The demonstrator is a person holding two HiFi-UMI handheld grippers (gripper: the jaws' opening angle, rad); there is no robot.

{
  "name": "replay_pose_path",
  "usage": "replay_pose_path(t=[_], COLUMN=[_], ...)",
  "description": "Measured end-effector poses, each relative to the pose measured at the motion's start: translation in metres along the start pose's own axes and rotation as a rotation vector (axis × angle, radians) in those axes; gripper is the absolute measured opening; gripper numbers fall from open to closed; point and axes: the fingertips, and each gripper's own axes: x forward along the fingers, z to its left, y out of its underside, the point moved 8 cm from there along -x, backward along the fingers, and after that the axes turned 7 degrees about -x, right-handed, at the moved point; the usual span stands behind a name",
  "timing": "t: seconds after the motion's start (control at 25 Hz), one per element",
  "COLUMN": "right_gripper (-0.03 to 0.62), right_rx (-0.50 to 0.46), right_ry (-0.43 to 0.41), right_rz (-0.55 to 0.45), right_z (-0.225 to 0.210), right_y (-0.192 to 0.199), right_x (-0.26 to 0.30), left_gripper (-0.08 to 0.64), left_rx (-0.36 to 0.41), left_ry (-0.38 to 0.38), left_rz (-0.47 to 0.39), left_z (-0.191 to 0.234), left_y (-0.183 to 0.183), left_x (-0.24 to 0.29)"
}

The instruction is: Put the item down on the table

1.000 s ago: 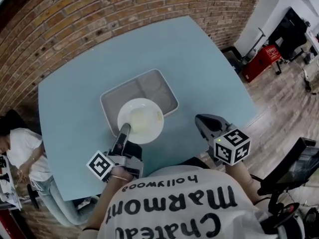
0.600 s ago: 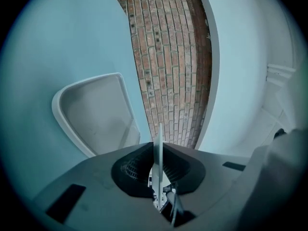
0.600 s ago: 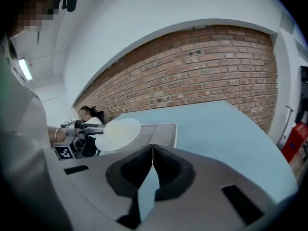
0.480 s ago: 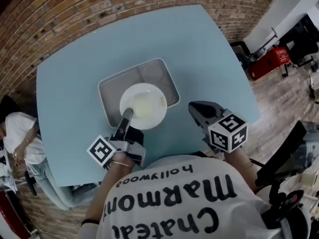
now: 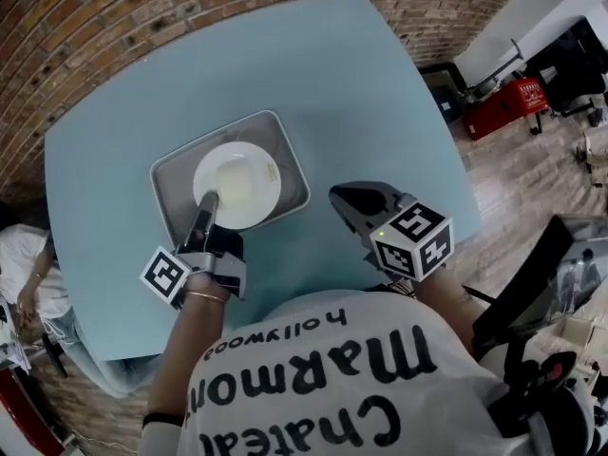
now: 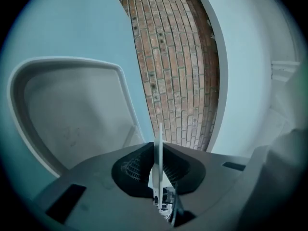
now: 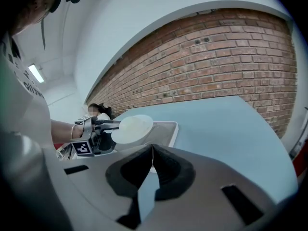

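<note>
**Holding the plate above the tray, with the table yet to be reached**

Standing by the brick wall, I take in the pale blue table first. Most of its top is bare. On it, nearer the person's left, sits a grey tray with rounded corners.

Over that tray is the white plate, the item to be set down. From the right gripper view it appears lifted clear of the tray's floor, not resting in it, and fairly level.

The left gripper has the plate by its near rim. Its own view shows the thin white edge pinched firmly between the two jaws. The right gripper hangs over open table just right of the tray. Its jaws are pressed together with nothing between them, so it plays no part for now.

As I judge it, the plate has been grasped and raised, and that much is done. The rest is all to come:
- carrying the plate sideways past the tray's rim,
- lowering it onto bare blue tabletop,
- letting the jaws go.

The nearest free ground lies between the tray and the right gripper.
</note>
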Motion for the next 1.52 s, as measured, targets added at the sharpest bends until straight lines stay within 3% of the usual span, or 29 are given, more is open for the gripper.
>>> replay_pose_path(t=[0.24,0.48,0.72,1.08,1.28,1.52], right_gripper=[0.011,0.011,0.011,0.011,0.011,0.011], right_rx=[0.050,0.091,0.122,0.139,0.148,0.158], right_ry=[0.008,0.024,0.037,0.036,0.033,0.031], right_rz=[-0.001,-0.001,0.006,0.002,0.000,-0.007], right_z=[-0.033,-0.041,-0.045,-0.051,-0.055,-0.054], right_y=[0.005,0.015,0.027,0.031,0.033,0.039], right_x=[-0.002,-0.005,-0.005,-0.004,-0.003,-0.001], left_gripper=[0.025,0.025,0.026,0.025,0.025,0.025], left_rx=[0.006,0.018,0.070,0.063,0.045,0.116], left_ry=[-0.066,-0.092,-0.167,-0.233,-0.309,-0.398], left_rz=[0.031,0.078,0.096,0.054,-0.008,-0.049], left_z=[0.014,0.016,0.022,0.026,0.031,0.029], left_y=[0.006,0.008,0.004,0.001,0.000,-0.005], left_x=[0.037,0.059,0.071,0.068,0.068,0.074])
